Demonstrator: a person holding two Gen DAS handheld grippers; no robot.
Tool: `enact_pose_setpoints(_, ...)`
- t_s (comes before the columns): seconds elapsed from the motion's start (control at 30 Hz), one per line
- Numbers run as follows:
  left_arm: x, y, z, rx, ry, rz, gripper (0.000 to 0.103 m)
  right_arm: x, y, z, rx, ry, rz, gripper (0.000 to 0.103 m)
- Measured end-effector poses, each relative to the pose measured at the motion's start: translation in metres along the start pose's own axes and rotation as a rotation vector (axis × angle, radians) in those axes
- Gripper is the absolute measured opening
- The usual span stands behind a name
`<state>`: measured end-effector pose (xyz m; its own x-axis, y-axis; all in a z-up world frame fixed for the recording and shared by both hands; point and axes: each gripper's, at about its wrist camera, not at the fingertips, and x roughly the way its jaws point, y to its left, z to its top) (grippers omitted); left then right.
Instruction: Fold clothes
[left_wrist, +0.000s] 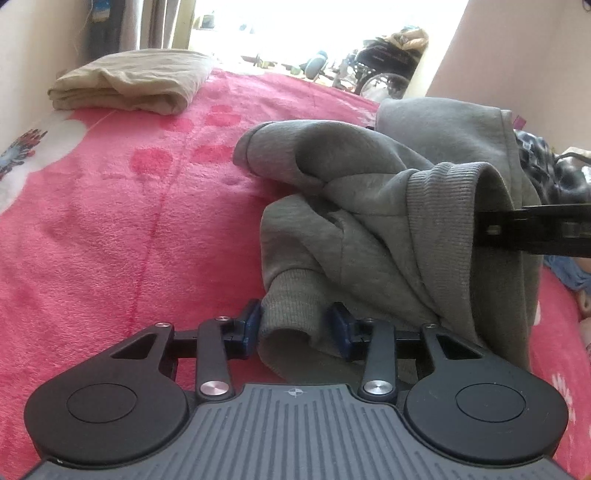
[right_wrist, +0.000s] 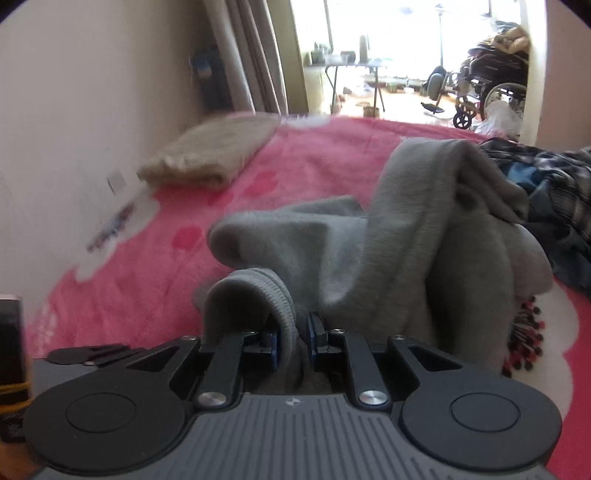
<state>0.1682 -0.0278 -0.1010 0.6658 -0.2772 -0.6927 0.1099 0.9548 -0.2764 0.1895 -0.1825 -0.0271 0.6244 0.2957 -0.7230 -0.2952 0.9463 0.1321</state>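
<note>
A grey sweatshirt (left_wrist: 369, 206) lies bunched on the pink blanket (left_wrist: 110, 221), partly lifted at its right side. My left gripper (left_wrist: 295, 325) is shut on one ribbed cuff (left_wrist: 291, 306), which fills the gap between the blue pads (left_wrist: 251, 325). The right gripper's black body (left_wrist: 535, 236) reaches in from the right under a ribbed band of the same garment. In the right wrist view, my right gripper (right_wrist: 293, 339) is shut on the ribbed edge (right_wrist: 273, 291) of the grey sweatshirt (right_wrist: 388, 251), with cloth draped over its left finger.
A folded beige garment (left_wrist: 129, 85) (right_wrist: 210, 155) rests at the blanket's far left by the wall. A heap of dark plaid clothes (right_wrist: 554, 192) lies at the right. Beyond the bed's far edge a doorway opens onto a room with a wheelchair (right_wrist: 487, 92).
</note>
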Motion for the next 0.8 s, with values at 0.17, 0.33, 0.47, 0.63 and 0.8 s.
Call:
enact_pose_setpoints(0.17,-0.018,0.005,-0.001,-0.086,-0.075,0.015,0.02,-0.044,-0.006,0.003,0.094,-0.139,-0.031,0.008)
enact_pose_setpoints(0.33,-0.064,0.027,0.011,-0.192,-0.198,0.021,0.014,-0.116,-0.009,-0.013,0.155,-0.237,-0.028,0.007)
enact_pose_setpoints(0.47,-0.11,0.063,0.027,-0.278,-0.303,0.043,0.012,-0.156,0.011,-0.023,0.162,-0.278,0.04,0.008)
enact_pose_setpoints(0.63,-0.162,0.105,0.044,-0.272,-0.431,0.137,0.011,-0.18,0.081,-0.029,0.087,-0.302,0.195,0.008)
enact_pose_setpoints(0.8,-0.2,0.152,0.07,-0.224,-0.475,0.228,0.008,-0.17,0.148,-0.035,0.072,-0.316,0.367,0.008)
